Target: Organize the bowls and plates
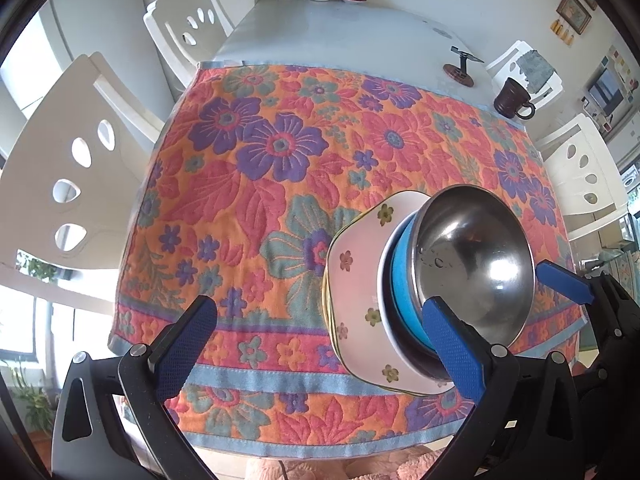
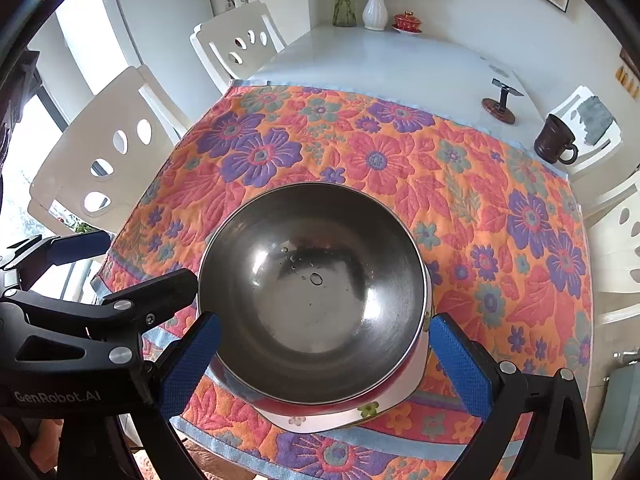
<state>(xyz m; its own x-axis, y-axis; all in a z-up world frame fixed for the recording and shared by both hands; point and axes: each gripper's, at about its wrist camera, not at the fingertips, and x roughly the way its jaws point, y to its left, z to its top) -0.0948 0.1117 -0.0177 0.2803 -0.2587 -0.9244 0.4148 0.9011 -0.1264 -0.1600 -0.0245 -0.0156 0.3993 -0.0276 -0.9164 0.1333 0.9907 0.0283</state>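
From the left wrist, the left gripper (image 1: pixel 320 344) has its fingers spread wide with nothing between them, over the flowered cloth (image 1: pixel 256 168) on the table (image 1: pixel 328 28). The stack sits at its right finger: steel bowl (image 1: pixel 476 256) on a blue bowl (image 1: pixel 404 292) on a flowered plate (image 1: pixel 356 280).

From the right wrist, the right gripper (image 2: pixel 326 360) is also spread wide, its fingers either side of the steel bowl (image 2: pixel 312 292), which sits on the plate (image 2: pixel 360 412). Whether the pads touch it is unclear. A brown mug (image 2: pixel 554 140) stands far ahead to the right.
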